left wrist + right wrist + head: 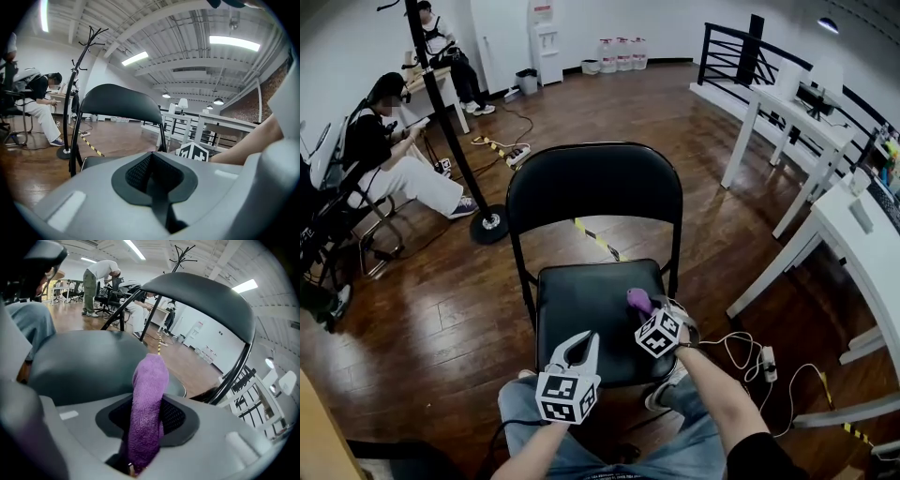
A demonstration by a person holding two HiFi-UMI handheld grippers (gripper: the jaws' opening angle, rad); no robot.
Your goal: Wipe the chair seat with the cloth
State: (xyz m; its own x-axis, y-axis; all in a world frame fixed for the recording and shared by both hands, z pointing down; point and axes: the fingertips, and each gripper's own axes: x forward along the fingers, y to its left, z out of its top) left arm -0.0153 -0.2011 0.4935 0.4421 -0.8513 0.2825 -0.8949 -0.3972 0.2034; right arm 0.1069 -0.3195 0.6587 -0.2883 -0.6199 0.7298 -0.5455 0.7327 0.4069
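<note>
right gripper clamped on cloth, over right side of seat | left gripper closed, empty, at seat front edge | risk — cloth is rolled thin, so drag could pull it out or skip patches

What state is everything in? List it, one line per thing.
Left gripper: shut, holding nothing, over the front of the seat.
Right gripper: shut on the cloth.
Cloth: purple, bunched into a roll, clamped between the jaws.
Chair: unfolded, standing upright.
</note>
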